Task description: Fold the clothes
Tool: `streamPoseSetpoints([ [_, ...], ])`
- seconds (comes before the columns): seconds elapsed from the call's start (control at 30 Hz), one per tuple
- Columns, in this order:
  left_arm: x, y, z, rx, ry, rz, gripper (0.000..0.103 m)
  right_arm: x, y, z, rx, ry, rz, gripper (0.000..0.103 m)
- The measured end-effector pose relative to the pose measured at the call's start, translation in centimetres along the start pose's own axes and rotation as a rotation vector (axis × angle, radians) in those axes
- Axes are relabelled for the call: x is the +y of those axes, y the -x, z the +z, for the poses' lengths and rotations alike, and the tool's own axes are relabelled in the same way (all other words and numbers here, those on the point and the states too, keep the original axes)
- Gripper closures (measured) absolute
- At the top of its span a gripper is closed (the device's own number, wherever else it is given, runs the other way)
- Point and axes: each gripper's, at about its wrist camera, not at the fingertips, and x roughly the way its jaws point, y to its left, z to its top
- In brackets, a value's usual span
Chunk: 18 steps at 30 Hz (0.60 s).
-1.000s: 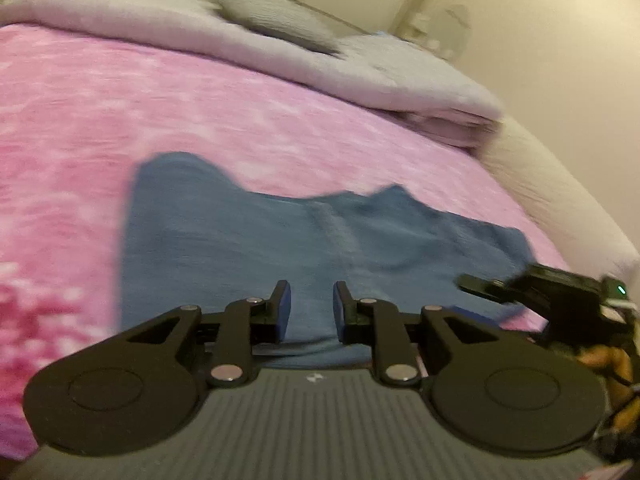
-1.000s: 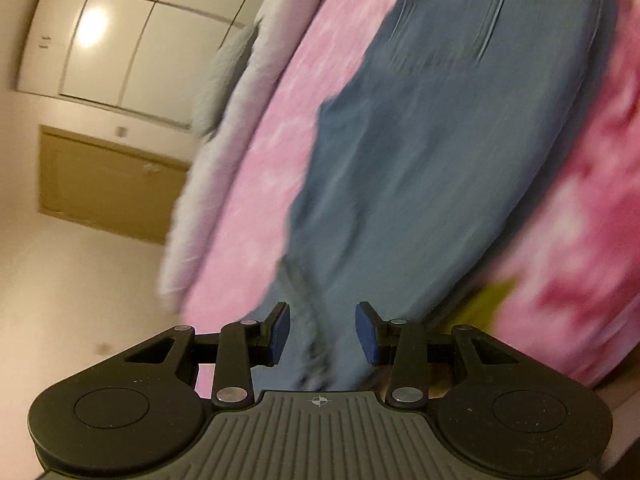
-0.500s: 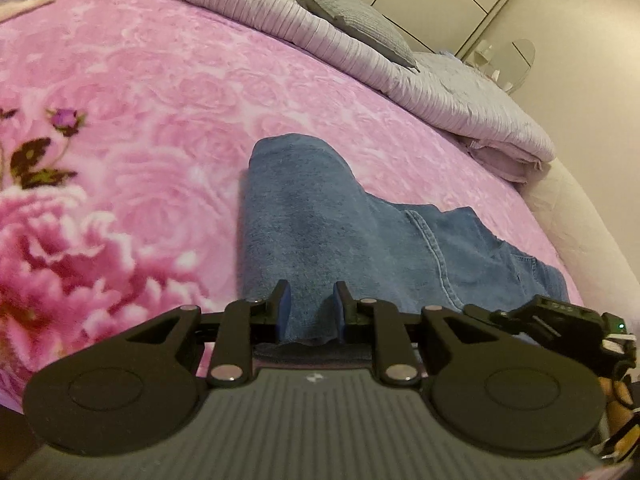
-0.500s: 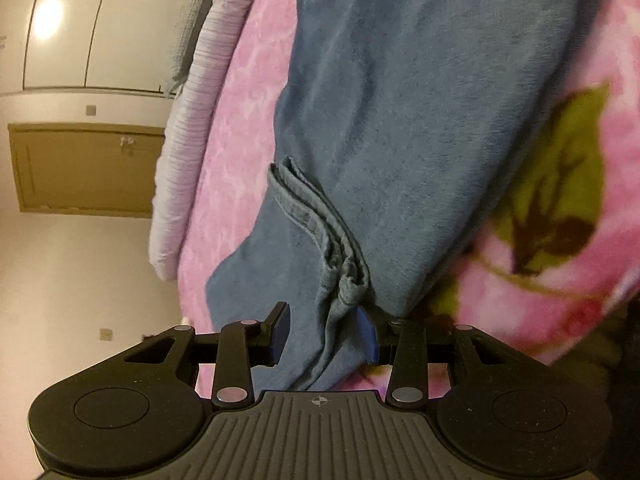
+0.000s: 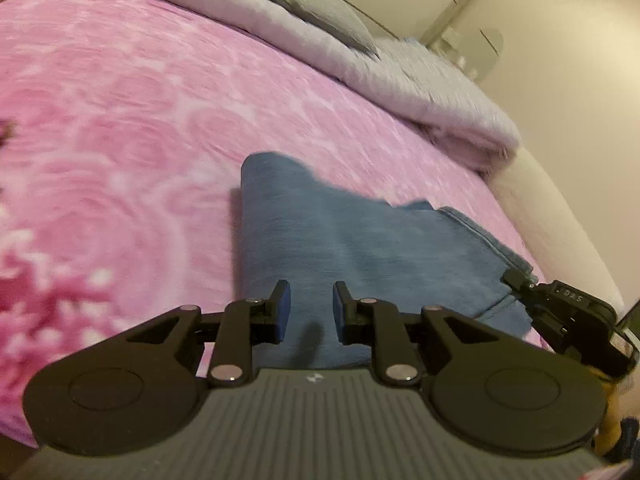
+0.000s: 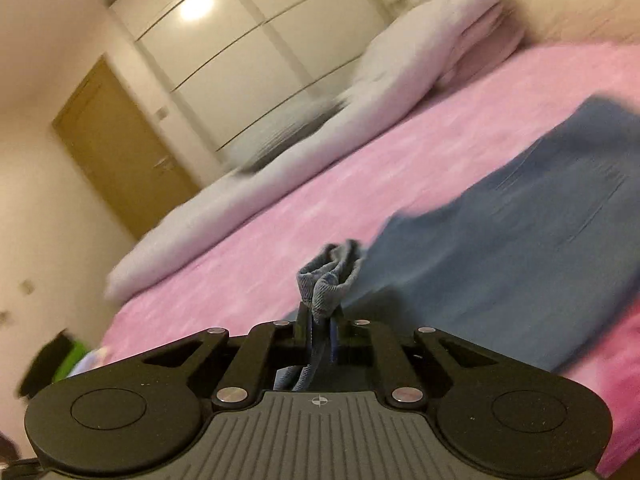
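The right gripper (image 6: 319, 334) has its jaws drawn together on a bunched corner of the blue jeans (image 6: 500, 264); several thicknesses of hem or waistband stand up in a knot just above the jaws. Pinching the layers together this way lets the whole stack be carried over as one rather than peeling apart. The left gripper (image 5: 308, 308) has its jaws apart with nothing between them, and it hangs low over the near end of the same jeans (image 5: 352, 240). Judging by that pose, it is lined up to take the matching near edge, so that both ends of that side can rise evenly.

The jeans lie partly folded on the bed, on a pink rose-print blanket (image 5: 120, 128). One rounded fold points away from the left gripper, and a seamed edge runs toward the right gripper, whose black body (image 5: 572, 316) shows at the right of the left wrist view. The soft blanket gives way under the denim, so a grip at the very edge is probably the easier one.

Farther off, a rolled pale duvet (image 6: 320, 152) and a grey pillow (image 5: 320, 12) sit along the far side of the bed, away from the folding area. Beyond them stand white wardrobe doors (image 6: 256, 56) and a wooden door (image 6: 116, 140).
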Motion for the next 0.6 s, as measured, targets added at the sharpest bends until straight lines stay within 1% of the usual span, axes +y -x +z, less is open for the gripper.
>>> streamPoseSetpoints([
  [0.03, -0.7, -0.9, 0.0, 0.014, -0.020, -0.009, 0.086, -1.7, 0.4, 0.6, -0.008, -0.017, -0.044, 0.096],
  [0.07, -1.3, -1.7, 0.0, 0.026, -0.037, -0.016, 0.086, -3.8, 0.4, 0.8, 0.007, -0.059, -0.084, 0.096],
  [0.13, -2.4, -3.3, 0.1, 0.063, -0.064, -0.006, 0.086, -7.8, -0.4, 0.7, 0.049, -0.142, -0.141, 0.095],
  [0.17, -2.9, -3.6, 0.3, 0.067, -0.079, 0.005, 0.086, -9.4, -0.9, 0.2, 0.086, -0.185, -0.153, 0.095],
  [0.2, -3.3, -3.8, 0.5, 0.071, -0.094, 0.017, 0.086, -10.5, -1.1, -0.2, 0.101, -0.235, -0.152, 0.095],
  [0.23, -3.6, -4.0, 0.7, 0.073, -0.105, 0.027, 0.086, -11.2, -1.1, -0.5, 0.098, -0.267, -0.137, 0.095],
  [0.37, -3.9, -3.5, 2.0, 0.056, -0.103, 0.057, 0.086, -9.2, -0.1, 1.1, 0.040, -0.151, -0.101, 0.095],
  [0.43, -4.1, -3.2, 2.6, 0.038, -0.093, 0.057, 0.086, -7.0, 1.3, 3.3, -0.047, -0.042, -0.037, 0.096],
  [0.5, -4.4, -3.5, 3.0, 0.031, -0.083, 0.032, 0.086, -5.0, 3.8, 5.0, -0.176, 0.069, 0.010, 0.096],
  [0.57, -4.9, -4.2, 3.3, 0.034, -0.079, 0.006, 0.086, -5.0, 5.3, 6.3, -0.269, 0.110, -0.013, 0.096],
  [0.6, -5.3, -4.9, 3.3, 0.048, -0.086, 0.003, 0.086, -6.5, 5.4, 6.7, -0.269, 0.092, -0.057, 0.096],
])
